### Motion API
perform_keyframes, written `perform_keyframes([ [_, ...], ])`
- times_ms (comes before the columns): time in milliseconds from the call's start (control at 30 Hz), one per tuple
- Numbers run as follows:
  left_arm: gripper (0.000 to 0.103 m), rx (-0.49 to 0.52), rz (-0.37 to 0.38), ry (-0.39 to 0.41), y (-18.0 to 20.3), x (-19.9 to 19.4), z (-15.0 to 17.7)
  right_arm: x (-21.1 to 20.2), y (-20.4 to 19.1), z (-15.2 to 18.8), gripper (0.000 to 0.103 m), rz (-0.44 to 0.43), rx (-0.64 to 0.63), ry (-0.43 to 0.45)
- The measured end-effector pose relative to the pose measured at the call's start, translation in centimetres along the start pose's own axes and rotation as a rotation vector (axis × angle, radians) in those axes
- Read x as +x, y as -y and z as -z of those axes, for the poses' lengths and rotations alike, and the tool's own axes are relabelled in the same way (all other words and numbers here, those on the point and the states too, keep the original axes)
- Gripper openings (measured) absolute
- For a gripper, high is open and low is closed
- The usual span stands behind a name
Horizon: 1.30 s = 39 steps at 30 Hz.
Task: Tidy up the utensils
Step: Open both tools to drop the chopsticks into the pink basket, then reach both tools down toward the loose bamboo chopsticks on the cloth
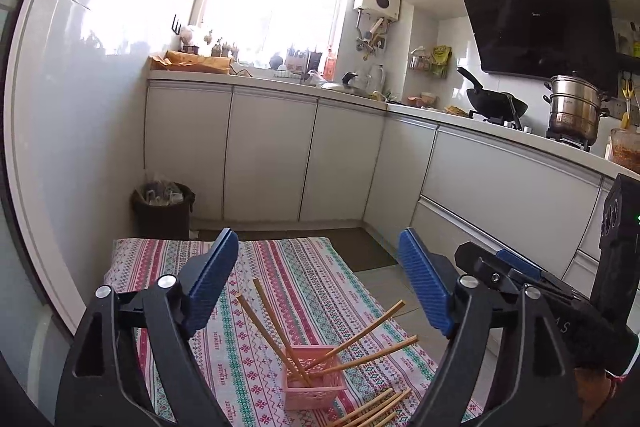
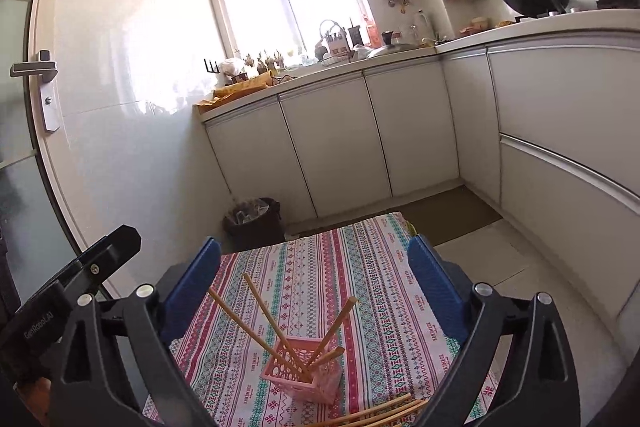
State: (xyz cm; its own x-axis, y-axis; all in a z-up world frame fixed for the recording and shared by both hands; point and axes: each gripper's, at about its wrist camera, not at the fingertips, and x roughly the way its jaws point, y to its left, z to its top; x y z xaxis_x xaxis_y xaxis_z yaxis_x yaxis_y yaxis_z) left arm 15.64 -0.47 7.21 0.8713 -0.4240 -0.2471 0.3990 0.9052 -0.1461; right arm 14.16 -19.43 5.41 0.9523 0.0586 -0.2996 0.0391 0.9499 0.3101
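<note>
Both tools, left tool [image 1: 320, 291] and right tool [image 2: 316, 291], gape empty above the pink basket [image 1: 314, 381], whose leaning chopsticks [image 1: 276, 331] could tip it if nudged.

pink basket [image 1: 314, 379], striped patterned tablecloth [image 1: 304, 267]

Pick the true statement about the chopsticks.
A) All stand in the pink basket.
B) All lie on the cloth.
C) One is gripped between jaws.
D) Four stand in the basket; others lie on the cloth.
D: four chopsticks lean in the pink basket; loose chopsticks lie on the patterned cloth beside it.
</note>
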Motion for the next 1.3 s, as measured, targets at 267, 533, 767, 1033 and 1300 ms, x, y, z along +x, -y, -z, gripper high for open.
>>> perform_keyframes([
  [267, 0.096, -0.028, -0.006, 0.017, -0.5, -0.7, -0.3, -0.2, 0.9, 0.2, 0.096, 0.016, 0.013, -0.019],
  [533, 0.096, 0.053, 0.041, -0.027, 0.6, -1.0, -0.1, -1.7, 2.6, 0.8, 0.096, 0.037, 0.052, -0.036],
  [767, 0.096, 0.449, 0.266, -0.362, 6.0, 1.8, 6.4, -2.8, 8.8, 4.5, 0.096, 0.075, 0.26, -0.249],
  [1033, 0.095, 0.706, 0.467, -0.682, 11.3, 5.3, 17.5, -3.0, 15.5, 9.7, 0.096, 0.106, 0.519, -0.404],
  [1300, 0.049, 0.655, 0.496, -1.024, 12.0, 12.0, 22.2, -1.8, 16.9, 10.5, 0.096, 0.038, 0.576, -0.468],
])
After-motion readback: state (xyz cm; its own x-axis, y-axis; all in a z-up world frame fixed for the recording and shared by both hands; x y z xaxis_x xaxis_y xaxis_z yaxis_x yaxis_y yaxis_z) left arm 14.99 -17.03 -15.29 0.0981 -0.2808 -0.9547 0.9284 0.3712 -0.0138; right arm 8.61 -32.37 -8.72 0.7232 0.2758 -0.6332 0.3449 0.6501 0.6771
